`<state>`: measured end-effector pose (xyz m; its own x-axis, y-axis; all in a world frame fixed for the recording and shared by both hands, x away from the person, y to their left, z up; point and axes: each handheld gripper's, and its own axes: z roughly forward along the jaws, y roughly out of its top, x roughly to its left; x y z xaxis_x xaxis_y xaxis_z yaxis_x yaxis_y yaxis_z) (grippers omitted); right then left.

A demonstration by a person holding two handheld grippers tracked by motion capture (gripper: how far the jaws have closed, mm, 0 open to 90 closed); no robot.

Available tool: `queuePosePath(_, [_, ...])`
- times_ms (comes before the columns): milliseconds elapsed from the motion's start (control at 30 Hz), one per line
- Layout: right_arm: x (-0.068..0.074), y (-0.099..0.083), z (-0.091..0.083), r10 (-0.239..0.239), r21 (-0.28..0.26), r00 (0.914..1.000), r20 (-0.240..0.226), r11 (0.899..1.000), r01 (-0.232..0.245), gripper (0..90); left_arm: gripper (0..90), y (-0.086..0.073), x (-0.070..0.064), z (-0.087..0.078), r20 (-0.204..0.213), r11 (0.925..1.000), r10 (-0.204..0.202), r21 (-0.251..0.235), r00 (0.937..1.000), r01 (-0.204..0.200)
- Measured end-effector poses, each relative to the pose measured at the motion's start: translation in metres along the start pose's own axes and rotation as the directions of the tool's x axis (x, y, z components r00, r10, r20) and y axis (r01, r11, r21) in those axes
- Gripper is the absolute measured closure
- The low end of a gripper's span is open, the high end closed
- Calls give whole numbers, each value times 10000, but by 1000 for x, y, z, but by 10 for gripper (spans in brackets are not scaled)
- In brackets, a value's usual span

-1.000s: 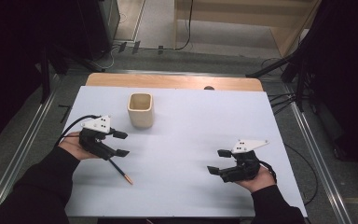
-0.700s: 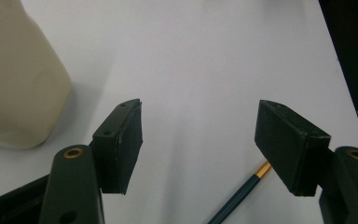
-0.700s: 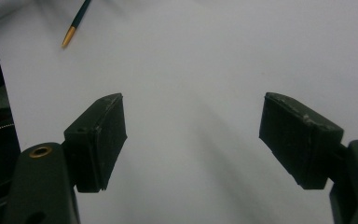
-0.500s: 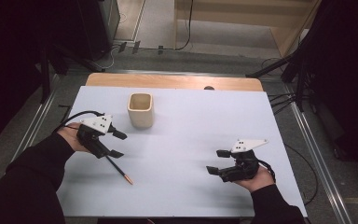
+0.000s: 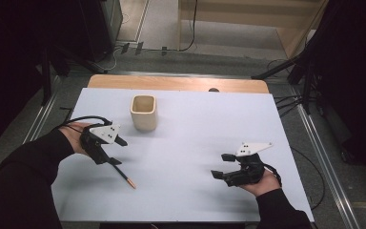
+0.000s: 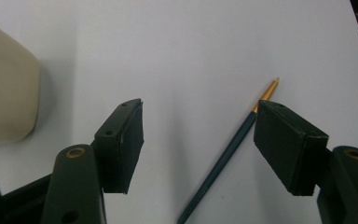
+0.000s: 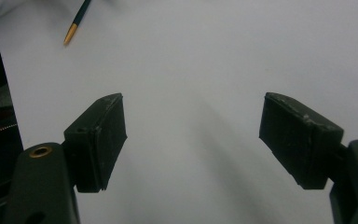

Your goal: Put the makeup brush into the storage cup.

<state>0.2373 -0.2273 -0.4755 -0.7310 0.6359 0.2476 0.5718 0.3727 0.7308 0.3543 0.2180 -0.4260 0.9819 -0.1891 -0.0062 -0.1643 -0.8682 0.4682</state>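
left gripper [image 5: 116, 151] hovers, jaws apart, over a dark-blue gold-tipped pen [image 5: 123, 175] lying ungrasped near the beige square cup [image 5: 144, 112]; right gripper [image 5: 225, 165] gapes idle, so nothing looks done.

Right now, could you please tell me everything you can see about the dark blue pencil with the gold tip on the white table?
The slim dark blue pencil has a straight, smooth shaft ending in a gold tapered tip. It lies flat on the white table sheet, slanted, its gold end pointing toward the person's side and the table's middle. Its other end sits under the left gripper, whose jaws stand open on either side of the shaft; whether they touch it is unclear. The beige square cup stands apart, farther back.
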Motion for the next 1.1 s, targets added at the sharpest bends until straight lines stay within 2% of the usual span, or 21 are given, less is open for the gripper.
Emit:
queuePosePath(200, [0, 0, 0, 4, 26, 10000, 19, 10000, -4, 236, 335, 5, -4, 0, 78, 9972, 533, 530, 9985, -536])
queuePosePath(333, [0, 0, 0, 52, 45, 10000, 6, 10000, -52, 236, 335, 7, -7, 0, 146, 9911, 817, 1042, 9966, -827])
queuePosePath(567, [0, 0, 0, 55, 51, 10000, -18, 10000, -55, 236, 340, 10, -9, -1, 177, 9820, 1264, 1389, 9918, -1276])
queuePosePath(633, [0, 0, 1, 57, 58, 10000, -34, 10000, -57, 236, 339, 11, -10, 0, 223, 9782, 1356, 1558, 9905, -1375])
queuePosePath(700, [-1, 0, 1, 52, 96, 10000, -23, 9999, -52, 236, 339, 12, -10, 1, 270, 9708, 1607, 1759, 9866, -1629])
queuePosePath(767, [0, 0, 1, 45, 112, 10000, -3, 9999, -45, 236, 339, 12, -10, 3, 337, 9709, 1597, 1753, 9866, -1631])
queuePosePath(900, [-1, -1, 1, 66, 114, 10000, -4, 9999, -66, 236, 346, 12, -11, 6, 419, 9590, 1963, 2001, 9796, -2007])
queuePosePath(933, [-1, -1, 1, 72, 124, 10000, -7, 9999, -72, 235, 345, 12, -10, 7, 455, 9560, 1955, 2140, 9797, -2007])
queuePosePath(1033, [-1, -1, 1, 81, 133, 10000, 2, 9999, -81, 236, 343, 10, -11, 9, 591, 9533, 1976, 2210, 9785, -2059])
queuePosePath(1100, [-1, -1, 1, 76, 143, 10000, 5, 9999, -76, 236, 311, 9, -11, 11, 889, 9480, 1939, 2391, 9770, -2099])
